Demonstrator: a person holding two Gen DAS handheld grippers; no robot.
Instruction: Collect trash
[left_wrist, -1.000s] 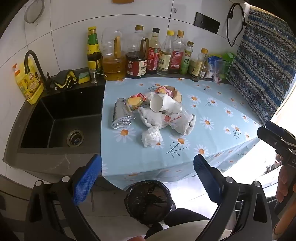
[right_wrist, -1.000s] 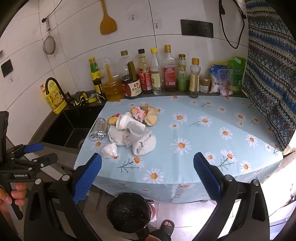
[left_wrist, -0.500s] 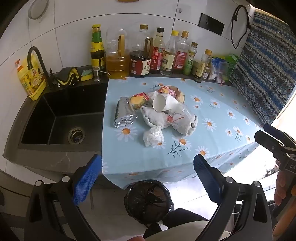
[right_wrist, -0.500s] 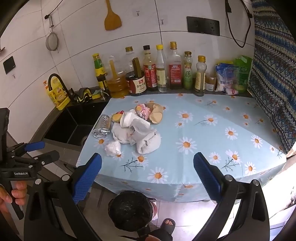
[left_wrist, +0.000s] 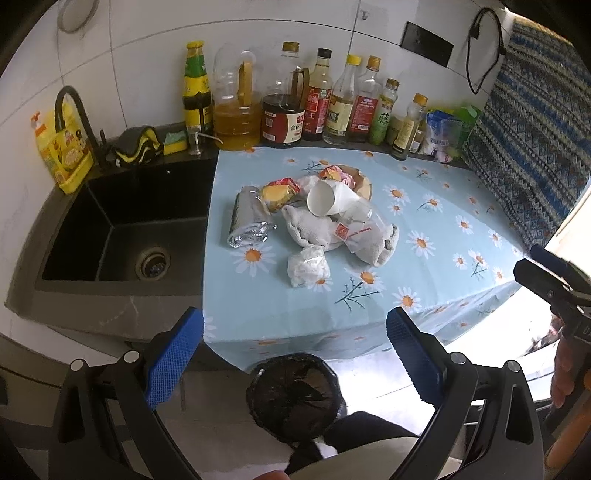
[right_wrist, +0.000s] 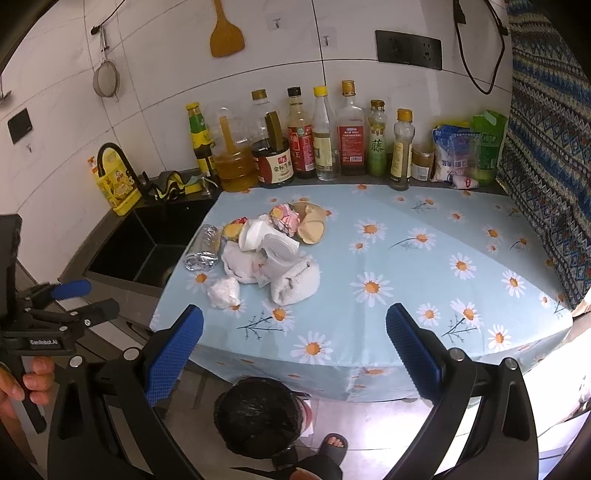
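A heap of trash (left_wrist: 321, 218) (right_wrist: 269, 251) lies on the daisy tablecloth (left_wrist: 424, 236) (right_wrist: 424, 266): a white paper cup (left_wrist: 325, 199), crumpled foil (left_wrist: 245, 221), a wadded tissue (left_wrist: 308, 266) (right_wrist: 223, 291), snack wrappers (left_wrist: 279, 190) and a soiled white cloth (right_wrist: 295, 282). A bin lined with a black bag (left_wrist: 293, 395) (right_wrist: 258, 415) stands on the floor below the counter edge. My left gripper (left_wrist: 295, 354) and right gripper (right_wrist: 295, 349) both hang open in front of the counter, well short of the heap, with nothing between the fingers.
A black sink (left_wrist: 122, 229) with a curved tap (left_wrist: 72, 110) lies left of the cloth. Several sauce and oil bottles (left_wrist: 317, 99) (right_wrist: 325, 136) line the back wall. A patterned fabric (right_wrist: 546, 177) hangs on the right. A sandalled foot (right_wrist: 334, 443) is beside the bin.
Both grippers have drifted up and slightly back, so the counter and heap sit a little lower and nearer in view. Jaws stay open; nothing on the counter has moved.
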